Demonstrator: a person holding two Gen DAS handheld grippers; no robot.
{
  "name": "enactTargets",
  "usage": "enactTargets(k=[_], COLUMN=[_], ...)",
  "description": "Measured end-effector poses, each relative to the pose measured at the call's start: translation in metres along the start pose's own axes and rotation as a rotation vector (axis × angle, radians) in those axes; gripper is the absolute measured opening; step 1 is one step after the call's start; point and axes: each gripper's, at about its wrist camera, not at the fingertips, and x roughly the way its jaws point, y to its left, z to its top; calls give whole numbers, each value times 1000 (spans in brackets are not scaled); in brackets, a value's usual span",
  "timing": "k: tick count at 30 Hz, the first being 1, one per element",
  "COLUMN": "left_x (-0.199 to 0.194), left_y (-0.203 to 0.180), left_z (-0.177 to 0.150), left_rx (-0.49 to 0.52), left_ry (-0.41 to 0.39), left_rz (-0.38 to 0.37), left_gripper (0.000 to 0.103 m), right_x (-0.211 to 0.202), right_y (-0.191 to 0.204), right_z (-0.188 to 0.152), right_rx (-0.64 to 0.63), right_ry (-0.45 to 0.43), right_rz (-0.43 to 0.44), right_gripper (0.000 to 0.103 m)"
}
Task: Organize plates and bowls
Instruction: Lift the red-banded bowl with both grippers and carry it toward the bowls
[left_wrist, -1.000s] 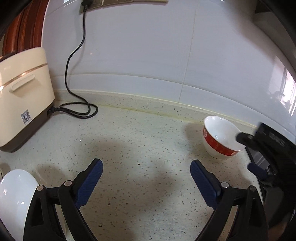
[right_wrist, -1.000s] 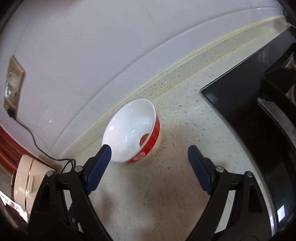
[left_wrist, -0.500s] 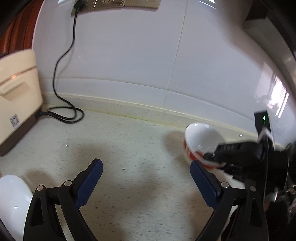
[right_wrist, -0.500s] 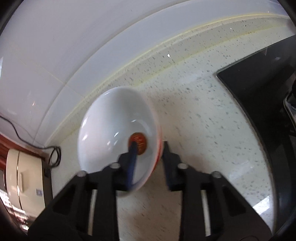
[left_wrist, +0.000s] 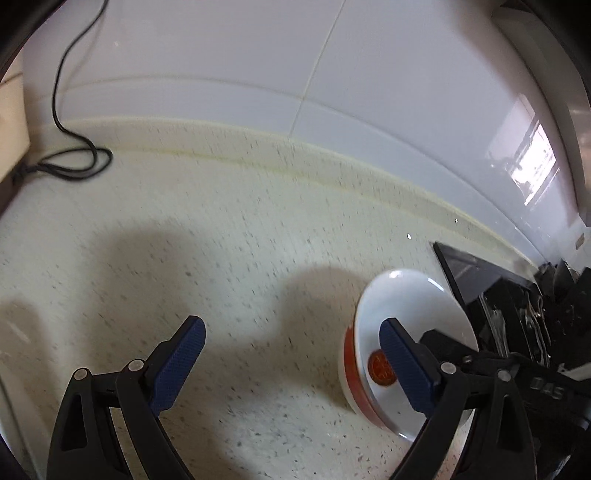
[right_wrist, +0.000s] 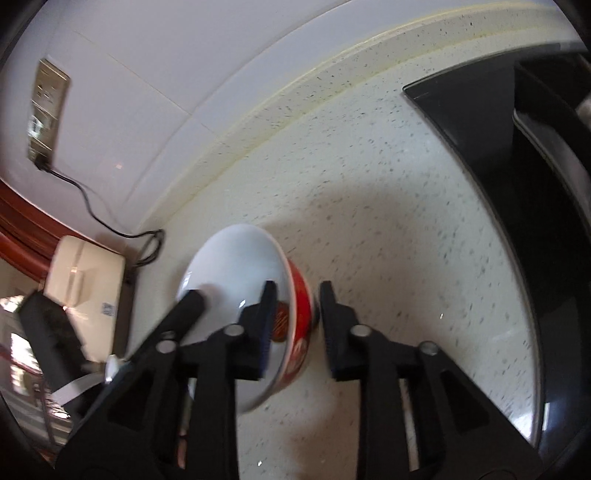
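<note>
Bowl (right_wrist: 236, 266): glazed ceramic, glossy white inside, red band outside, highlights on the glaze.

Counter (left_wrist: 229, 258): speckled stone-look slab, cream with dark flecks, smooth, low sheen.

Wall tiles (left_wrist: 229, 66): white, high gloss, mirroring a window.

Hob (right_wrist: 480, 122): black glass-like panel, polished and reflective.

Cooker (right_wrist: 88, 280): cream plastic shell, satin.

Cable (left_wrist: 59, 110): black, matt, rubbery-looking.

Trim (right_wrist: 22, 221): reddish-brown, wood-like, varnished shine.

My left gripper (left_wrist: 291, 350): matt black plastic arms, bright metal rivets; my pads (left_wrist: 177, 362) are blue with a fine textured weave.

My right gripper (right_wrist: 295, 317): same matt black plastic, same rivets.
</note>
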Motion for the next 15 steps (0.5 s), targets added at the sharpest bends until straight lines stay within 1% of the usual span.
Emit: enactTargets(k=[1, 2, 5, 8, 13, 14, 15], left_x=[1, 2, 3, 8, 9, 10, 10], left_y=[0, 0, 2, 5, -2, -4, -5], left_z=[-1, -1, -1, -3, -6, -6, -6], left_rx=[-1, -1, -2, -7, 27, 33, 36], left_ry=[4, 4, 1, 25, 20, 18, 17], left_rz=[2, 9, 20, 15, 27, 24, 9], left_gripper=[96, 96, 96, 94, 91, 90, 84], right_x=[-4, -11, -20, -18, -14, -12, -11], right_y=[2, 4, 9, 13, 16, 16, 14], right_z=[-4, -6, -13, -15, -18, -18, -18], right_rx=[-2, -13, -47, -64, -68, -66, -64], right_ry=[-13, -27, -48, -51, -35, -29, -25], right_rz=[7, -5, -57, -58, -74, -77, -73], right_gripper=[41, 42, 42, 42, 42, 42, 42])
